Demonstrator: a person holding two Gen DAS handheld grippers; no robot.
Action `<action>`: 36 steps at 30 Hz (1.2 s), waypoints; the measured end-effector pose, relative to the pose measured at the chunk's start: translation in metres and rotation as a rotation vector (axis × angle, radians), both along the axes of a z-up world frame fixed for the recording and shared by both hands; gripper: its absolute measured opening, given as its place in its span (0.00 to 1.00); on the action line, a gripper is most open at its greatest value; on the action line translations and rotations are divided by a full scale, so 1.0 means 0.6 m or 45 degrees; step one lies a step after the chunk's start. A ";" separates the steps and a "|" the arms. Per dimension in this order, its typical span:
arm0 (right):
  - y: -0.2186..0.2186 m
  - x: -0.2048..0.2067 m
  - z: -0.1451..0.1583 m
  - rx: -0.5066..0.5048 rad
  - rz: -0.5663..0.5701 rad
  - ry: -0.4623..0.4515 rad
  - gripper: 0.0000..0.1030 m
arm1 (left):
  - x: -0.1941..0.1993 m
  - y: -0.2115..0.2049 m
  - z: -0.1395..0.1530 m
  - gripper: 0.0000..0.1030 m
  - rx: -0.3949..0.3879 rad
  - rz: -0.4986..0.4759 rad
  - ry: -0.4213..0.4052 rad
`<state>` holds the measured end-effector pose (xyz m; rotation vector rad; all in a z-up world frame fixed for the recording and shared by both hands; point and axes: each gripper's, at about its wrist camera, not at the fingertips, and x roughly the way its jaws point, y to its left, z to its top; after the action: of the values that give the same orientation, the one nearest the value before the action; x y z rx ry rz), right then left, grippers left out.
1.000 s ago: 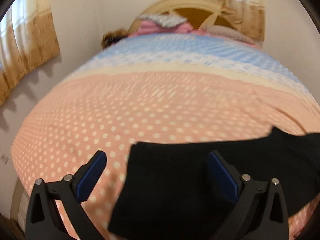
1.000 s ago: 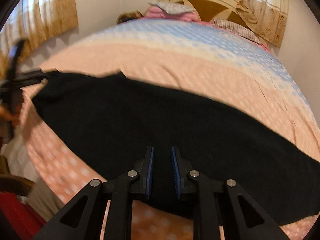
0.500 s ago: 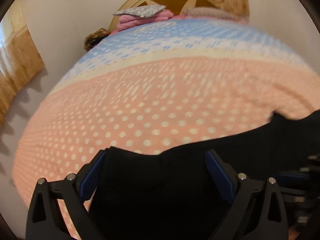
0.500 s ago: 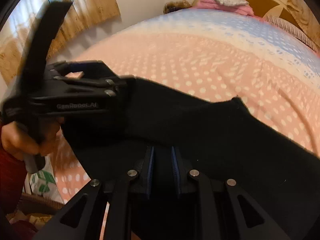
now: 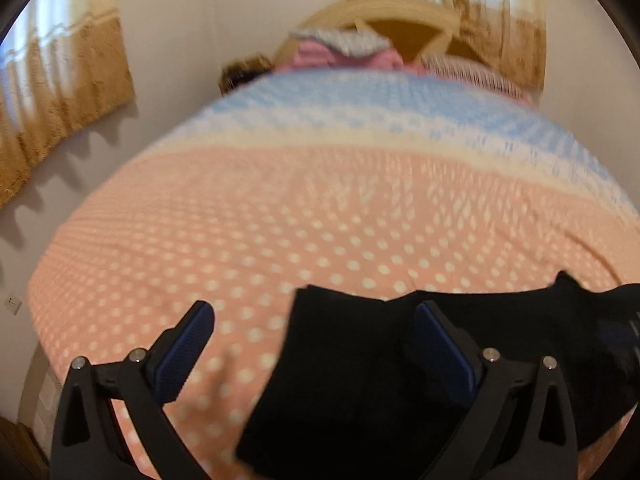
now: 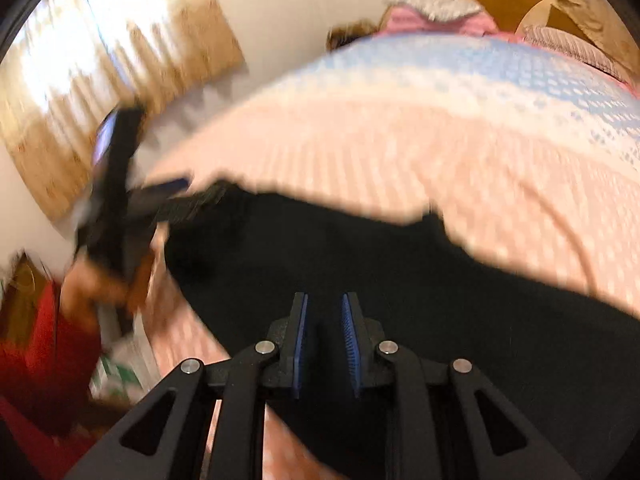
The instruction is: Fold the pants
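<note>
Polka-dot pink-and-blue bedspread [image 5: 320, 208], arched headboard [image 5: 384, 20], pink pillows [image 5: 316, 56], tan curtains [image 5: 64, 92], white wall [image 5: 208, 20].

A bed [image 5: 280, 216] carries everything. Its cover is pink with white dots over the near part, then a cream band, then a blue-and-white stretch toward the headboard [image 5: 394, 26]. Black pants [image 5: 352, 368] lie flat on the pink part near the front edge, running off to the right. At the far end, against the headboard, sit pink pillows [image 5: 316, 56] with a grey patterned cushion [image 5: 340, 38] on top.
</note>
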<state>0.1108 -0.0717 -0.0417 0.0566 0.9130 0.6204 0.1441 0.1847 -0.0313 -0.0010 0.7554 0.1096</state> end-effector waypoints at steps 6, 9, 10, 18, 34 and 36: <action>0.016 0.115 -0.081 -0.195 -0.179 0.109 0.18 | -0.060 0.050 -0.089 1.00 -0.009 0.088 0.142; -0.004 0.125 -0.075 -0.076 -0.242 0.143 0.18 | -0.068 0.079 -0.090 1.00 -0.220 0.102 0.117; -0.002 0.118 -0.065 -0.060 -0.271 0.129 0.18 | -0.062 0.087 -0.083 1.00 -0.233 0.104 0.128; 0.120 -0.005 -0.024 0.166 0.121 0.044 0.19 | -0.066 0.080 -0.015 1.00 0.026 0.157 -0.074; 0.080 -0.091 -0.056 0.082 0.050 0.108 0.20 | 0.031 0.015 -0.087 1.00 0.230 0.153 0.031; 0.056 -0.092 -0.056 0.126 0.005 0.147 0.20 | 0.030 0.037 -0.078 1.00 0.123 0.169 0.051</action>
<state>0.0556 -0.0381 -0.0754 0.1807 0.9935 0.6711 0.1621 0.2071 -0.0783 0.0431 0.7892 0.2729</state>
